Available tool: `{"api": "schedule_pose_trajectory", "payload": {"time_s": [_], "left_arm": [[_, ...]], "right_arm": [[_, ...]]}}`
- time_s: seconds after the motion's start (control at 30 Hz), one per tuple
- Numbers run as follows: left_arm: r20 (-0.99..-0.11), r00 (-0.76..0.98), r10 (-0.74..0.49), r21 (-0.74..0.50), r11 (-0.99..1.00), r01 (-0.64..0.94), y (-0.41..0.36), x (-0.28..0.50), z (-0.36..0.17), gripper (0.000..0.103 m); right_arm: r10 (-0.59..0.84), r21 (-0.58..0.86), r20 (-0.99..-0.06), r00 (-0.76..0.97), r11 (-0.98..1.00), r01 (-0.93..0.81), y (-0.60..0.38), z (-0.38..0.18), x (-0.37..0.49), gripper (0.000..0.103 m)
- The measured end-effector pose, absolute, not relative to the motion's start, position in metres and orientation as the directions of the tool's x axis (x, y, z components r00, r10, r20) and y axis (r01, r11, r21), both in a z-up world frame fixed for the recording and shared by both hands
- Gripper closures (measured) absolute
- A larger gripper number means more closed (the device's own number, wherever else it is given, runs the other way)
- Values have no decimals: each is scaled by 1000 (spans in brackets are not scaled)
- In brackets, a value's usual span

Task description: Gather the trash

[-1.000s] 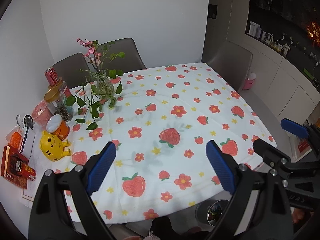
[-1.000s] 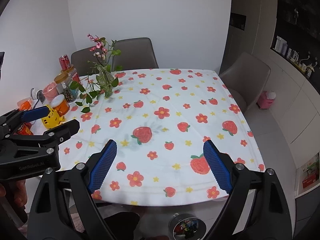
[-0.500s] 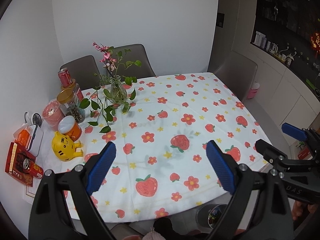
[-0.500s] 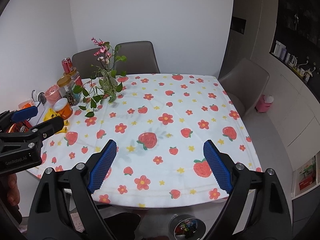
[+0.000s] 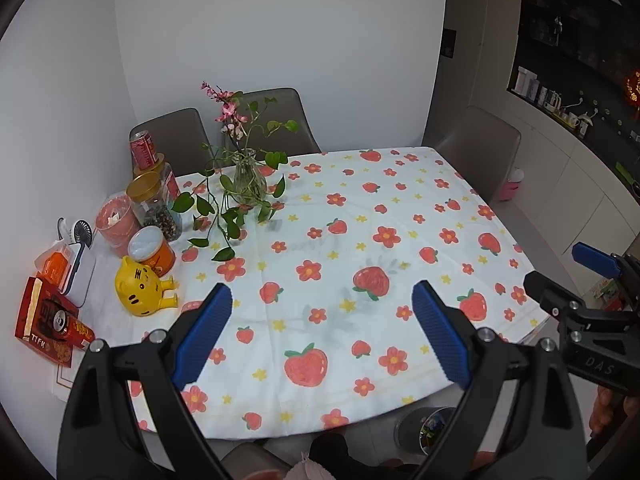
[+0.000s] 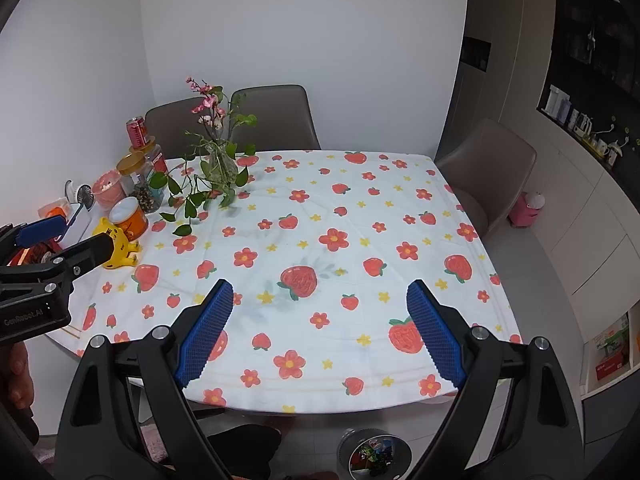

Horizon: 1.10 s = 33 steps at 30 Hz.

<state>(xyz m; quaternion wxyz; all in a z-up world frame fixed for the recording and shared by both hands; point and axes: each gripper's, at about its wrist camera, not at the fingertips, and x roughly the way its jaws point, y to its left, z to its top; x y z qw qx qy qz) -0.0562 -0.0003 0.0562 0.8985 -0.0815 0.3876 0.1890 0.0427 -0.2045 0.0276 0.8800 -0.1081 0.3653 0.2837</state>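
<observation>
A round metal bin with colourful wrappers inside stands on the floor below the table's near edge; it also shows in the left wrist view. My left gripper is open and empty, held above the near part of the table with its strawberry cloth. My right gripper is open and empty, also above the near edge. Each gripper shows at the side of the other's view. A red can lies on a red packet at the table's left edge.
Along the left side stand a glass vase of flowers, jars, an orange tub, a yellow tiger toy and an upright red can. Grey chairs stand at the far side and right.
Both grippers have risen and drawn back from the table, so more of it shows. Both stay open and empty.
</observation>
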Motion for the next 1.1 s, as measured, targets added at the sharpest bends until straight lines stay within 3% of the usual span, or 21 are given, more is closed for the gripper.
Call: {"api": "schedule_pose_trajectory", "payload": {"time_s": [1.1], "left_arm": [[-740, 618, 266, -6, 916, -402, -2, -58, 56, 12]], "right_arm": [[431, 18, -698, 571, 808, -589, -205, 46, 40, 18]]}}
